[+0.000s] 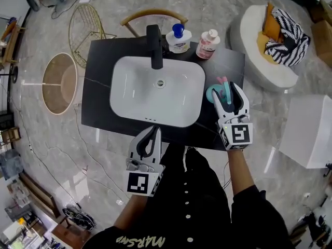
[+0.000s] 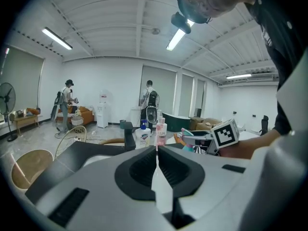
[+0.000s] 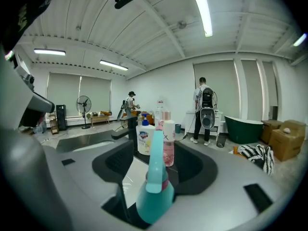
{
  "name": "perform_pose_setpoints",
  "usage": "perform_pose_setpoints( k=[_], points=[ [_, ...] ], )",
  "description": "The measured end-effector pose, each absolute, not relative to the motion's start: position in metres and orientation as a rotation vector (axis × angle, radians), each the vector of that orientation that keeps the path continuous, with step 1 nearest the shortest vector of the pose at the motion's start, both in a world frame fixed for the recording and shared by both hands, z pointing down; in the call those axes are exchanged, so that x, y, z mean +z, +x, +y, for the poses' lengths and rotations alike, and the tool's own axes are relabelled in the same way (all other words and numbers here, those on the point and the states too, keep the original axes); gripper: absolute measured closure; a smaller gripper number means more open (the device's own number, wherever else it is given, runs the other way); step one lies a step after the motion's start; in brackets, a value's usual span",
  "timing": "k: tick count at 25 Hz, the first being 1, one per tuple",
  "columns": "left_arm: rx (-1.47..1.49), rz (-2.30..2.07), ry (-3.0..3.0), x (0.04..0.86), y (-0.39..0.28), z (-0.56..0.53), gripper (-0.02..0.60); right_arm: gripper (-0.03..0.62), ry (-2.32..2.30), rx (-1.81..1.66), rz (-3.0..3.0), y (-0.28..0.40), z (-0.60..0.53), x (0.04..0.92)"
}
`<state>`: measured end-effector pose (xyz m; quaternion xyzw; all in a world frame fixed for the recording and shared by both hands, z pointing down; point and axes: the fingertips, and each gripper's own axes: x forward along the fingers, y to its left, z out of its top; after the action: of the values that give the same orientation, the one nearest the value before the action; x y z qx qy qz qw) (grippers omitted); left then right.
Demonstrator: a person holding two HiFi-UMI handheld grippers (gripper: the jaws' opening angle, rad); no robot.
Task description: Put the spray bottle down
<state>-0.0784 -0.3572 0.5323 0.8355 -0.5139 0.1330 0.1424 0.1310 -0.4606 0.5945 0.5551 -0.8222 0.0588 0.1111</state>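
Right gripper view is showing the spray bottle [image 3: 155,186] sitting btwn the fingers [image 3: 103,165]: teal body low, pink collar, trigger head rising twd the top of frame. So its long axis is running upright, crosswise to the fingers, which are clamping the body from both sides. Head view is placing it over the right end of the tabletop [image 1: 104,66], just beside the sink [image 1: 129,95], w/ the right gripper [image 1: 226,91] reaching in from the near edge. Can't tell whether the base is touching the tabletop or hanging just above it. Bare black surface is lying around it, so the set-down is looking like a straight lowering, then the fingers spreading. Soap pump [image 1: 179,39] & pink bottle [image 1: 207,44] are standing well back by the faucet [image 1: 154,48], out of the way. Left gripper [image 1: 153,134] is hanging near the front edge, fingers pressed together on nothing, well apart from the bottle; prob. not needed.
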Motion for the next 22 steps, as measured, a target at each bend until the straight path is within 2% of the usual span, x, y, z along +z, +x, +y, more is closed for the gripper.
perform_pose_setpoints(
  k=[4,12,15,22],
  points=[
    [0.348,-1.517,2.441,0.512,-0.081,-0.360,0.560,0.346,1.697,0.102,-2.417,0.143,-0.441,0.551],
    [0.245,-1.575,2.517,0.466,-0.078,-0.379,0.560,0.519,1.690,0.089,-2.483,0.140,-0.424,0.477],
    [0.195,-1.584,2.555,0.445,-0.075,-0.382,0.560,0.558,1.654,0.078,-2.544,0.133,-0.413,0.449],
    [0.089,-1.579,2.633,0.406,-0.064,-0.391,0.560,0.591,1.707,0.036,-2.574,0.137,-0.396,0.398]
  ],
)
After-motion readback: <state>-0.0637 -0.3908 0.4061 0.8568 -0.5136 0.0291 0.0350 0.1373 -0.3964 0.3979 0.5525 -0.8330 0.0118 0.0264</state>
